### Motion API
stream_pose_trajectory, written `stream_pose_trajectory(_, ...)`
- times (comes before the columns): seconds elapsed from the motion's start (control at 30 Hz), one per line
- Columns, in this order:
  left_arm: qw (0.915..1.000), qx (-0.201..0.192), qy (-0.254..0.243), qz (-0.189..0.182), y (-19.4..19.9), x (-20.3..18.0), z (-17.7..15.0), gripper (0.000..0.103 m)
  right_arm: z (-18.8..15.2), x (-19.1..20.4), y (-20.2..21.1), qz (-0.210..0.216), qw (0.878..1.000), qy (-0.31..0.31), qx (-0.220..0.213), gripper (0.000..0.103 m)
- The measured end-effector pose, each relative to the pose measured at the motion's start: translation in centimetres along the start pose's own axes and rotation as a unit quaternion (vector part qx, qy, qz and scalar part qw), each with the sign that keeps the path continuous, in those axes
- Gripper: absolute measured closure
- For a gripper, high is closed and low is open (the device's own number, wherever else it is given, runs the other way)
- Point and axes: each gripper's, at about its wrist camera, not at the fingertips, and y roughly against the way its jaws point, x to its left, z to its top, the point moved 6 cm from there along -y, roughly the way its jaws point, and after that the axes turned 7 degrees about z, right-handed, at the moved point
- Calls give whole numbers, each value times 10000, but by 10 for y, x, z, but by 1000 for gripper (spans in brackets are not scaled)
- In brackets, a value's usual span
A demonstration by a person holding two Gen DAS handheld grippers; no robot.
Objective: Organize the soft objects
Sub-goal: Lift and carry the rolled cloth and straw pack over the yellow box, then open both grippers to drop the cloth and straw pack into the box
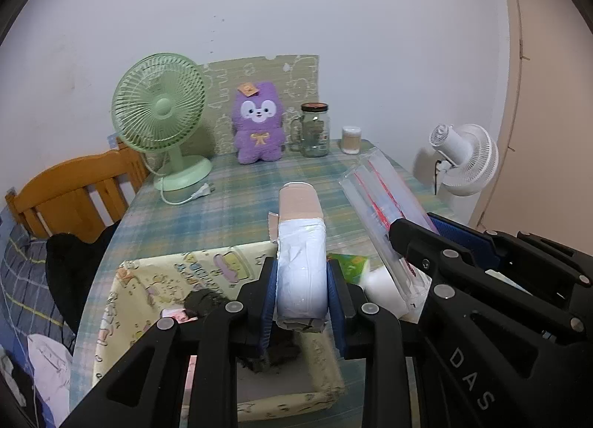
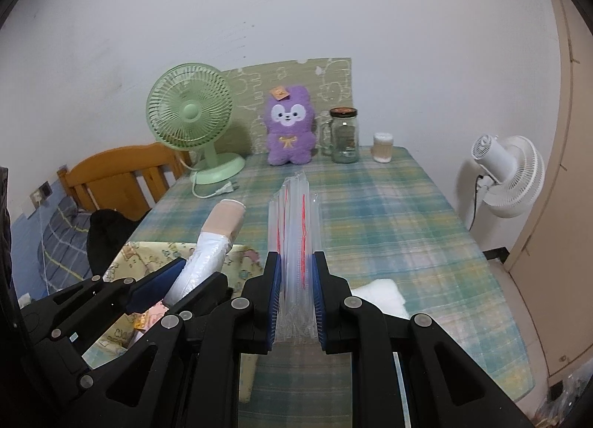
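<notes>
**Both claws loaded above the near end of the table**

Left gripper (image 1: 301,289) is clenched on a white plastic-wrapped roll (image 1: 302,265), its blue pads pressing the roll's two sides; the roll's far end is a beige tube that juts out toward the far side of the table. Right gripper (image 2: 295,302) is clamped on a clear plastic packet with red lines (image 2: 294,228), held on edge so the packet stands upright and reaches forward between the jaws. The two grippers sit side by side, close together, each one showing in the other's camera.

Under the left gripper, at the near left of the plaid tablecloth (image 2: 389,213), lies a pale yellow fabric basket with cartoon print (image 1: 155,279). A dark soft lump (image 1: 204,302) and something pink rest inside it. Near the right gripper, a white soft pad (image 2: 381,294) lies on the cloth, and the left wrist view shows a green packet (image 1: 350,265) just beside the basket's right edge.

At the far end stand a green desk fan (image 1: 163,116) on the left, a purple plush toy (image 1: 259,128) in the middle, a glass jar with a dark lid (image 1: 314,131) to its right, and a small white-lidded tub (image 1: 351,139) beyond that. A white fan (image 2: 507,176) stands off the table's right side, and a wooden chair (image 2: 111,179) off its left.
</notes>
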Motion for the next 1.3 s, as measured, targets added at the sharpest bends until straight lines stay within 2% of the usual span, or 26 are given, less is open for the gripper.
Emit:
stream_pose_trajectory(0.97, 9974, 477, 224, 482, -15, 69, -43, 77, -32, 67, -48, 462, 9964, 327, 638, 83)
stream_pose_trajectory(1.3, 9947, 748, 322, 632, -26, 82, -62, 47, -47, 78, -63, 548, 9924, 451, 1005, 83)
